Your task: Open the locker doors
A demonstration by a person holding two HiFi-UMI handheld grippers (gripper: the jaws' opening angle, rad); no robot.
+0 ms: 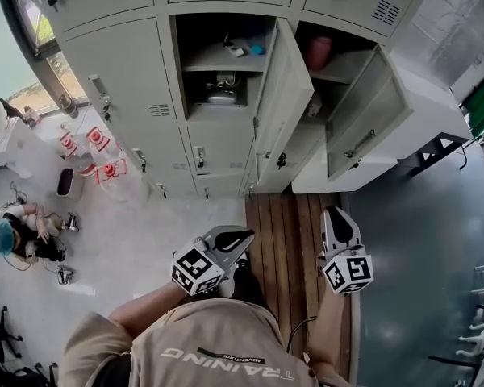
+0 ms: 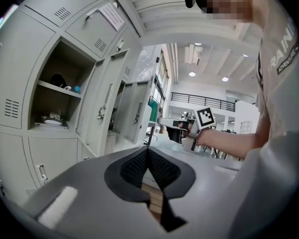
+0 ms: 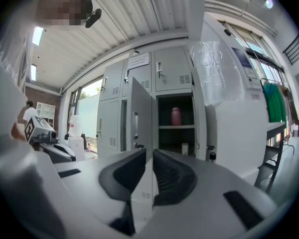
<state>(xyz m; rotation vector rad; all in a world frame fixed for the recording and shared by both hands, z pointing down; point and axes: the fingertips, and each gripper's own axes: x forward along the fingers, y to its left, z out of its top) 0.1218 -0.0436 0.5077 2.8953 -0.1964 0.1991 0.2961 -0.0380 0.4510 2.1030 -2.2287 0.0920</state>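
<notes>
Grey steel lockers point(image 1: 121, 79) stand ahead of both grippers, and neither gripper touches them. Left gripper point(image 2: 147, 149): jaws together at the tips, nothing held. The locker bank runs off to the left of these jaws, with an open compartment point(image 2: 52, 101) with a shelf up and to the left. Open locker doors point(image 2: 105, 108) stand closer to the jaw line. The right gripper point(image 3: 149, 152) shows ahead and slightly right of the left jaws. Its own jaws are a thin slit apart, with nothing in the slit. Straight past its tips is the edge of one open door point(image 3: 139, 114). Just right of that edge is an open bay with a pink jar point(image 3: 175, 116) on its shelf. Further right of the jaws is a white cabinet point(image 3: 234, 123). In the head view the middle and right columns hang open and the left column is closed. Both grippers sit low over wooden decking point(image 1: 286, 248), well apart from the lockers.
</notes>
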